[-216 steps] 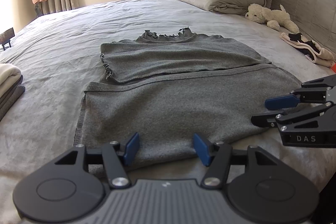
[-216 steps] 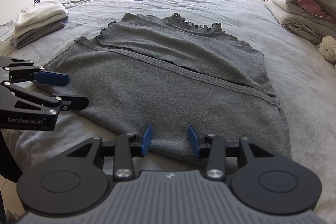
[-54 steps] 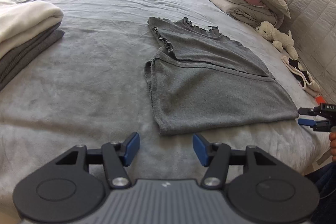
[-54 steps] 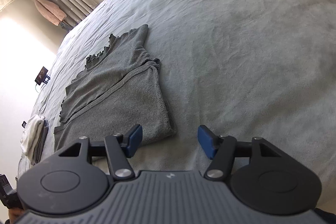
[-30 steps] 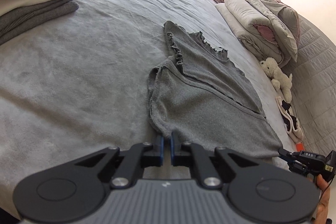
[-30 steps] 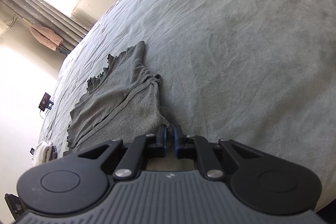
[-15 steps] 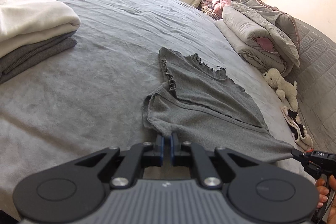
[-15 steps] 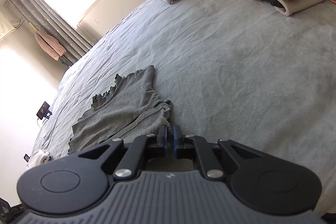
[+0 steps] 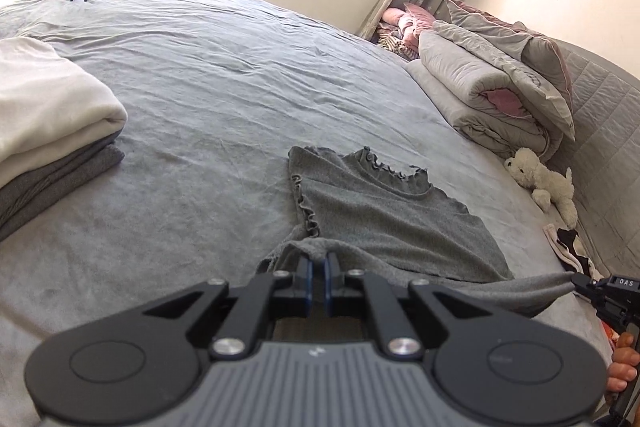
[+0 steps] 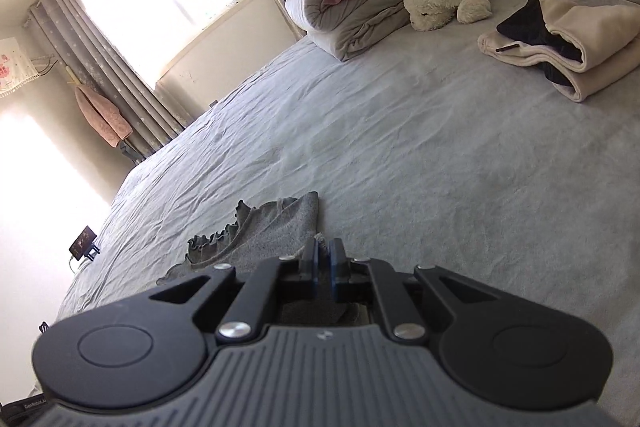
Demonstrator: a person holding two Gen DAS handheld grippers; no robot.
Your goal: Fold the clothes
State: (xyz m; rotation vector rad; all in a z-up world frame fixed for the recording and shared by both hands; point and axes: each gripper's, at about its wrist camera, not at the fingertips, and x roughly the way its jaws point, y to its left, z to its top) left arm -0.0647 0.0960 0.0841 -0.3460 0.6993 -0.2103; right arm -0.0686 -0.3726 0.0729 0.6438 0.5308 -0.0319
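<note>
Pinching the near left corner of the grey top (image 9: 384,223), the left hand-held gripper (image 9: 316,267) is standing with its blue pads nearly together, a bunched fold of the hem caught between them. The right hand-held gripper (image 10: 324,259) is doing the same at the near right corner, its pads almost touching with grey cloth between them; in the left wrist view it (image 9: 588,285) is showing at the far right edge, a person's hand (image 9: 622,363) gripping its handle. The near hem is hanging stretched between the two grips, lifted off the bed (image 9: 208,75), while the far part of the top is lying flat on the grey bedspread. The top is knitted grey, with a frilled neckline at its far end and a frilled sleeve edge along its left side. To the left, a folded pile of white and grey clothes (image 9: 44,119) is sitting on the bed. At the far right, rolled quilts (image 9: 492,99) and a white plush toy (image 9: 540,183) are lying by the headboard, with a folded cream garment (image 10: 568,43) near them.
</note>
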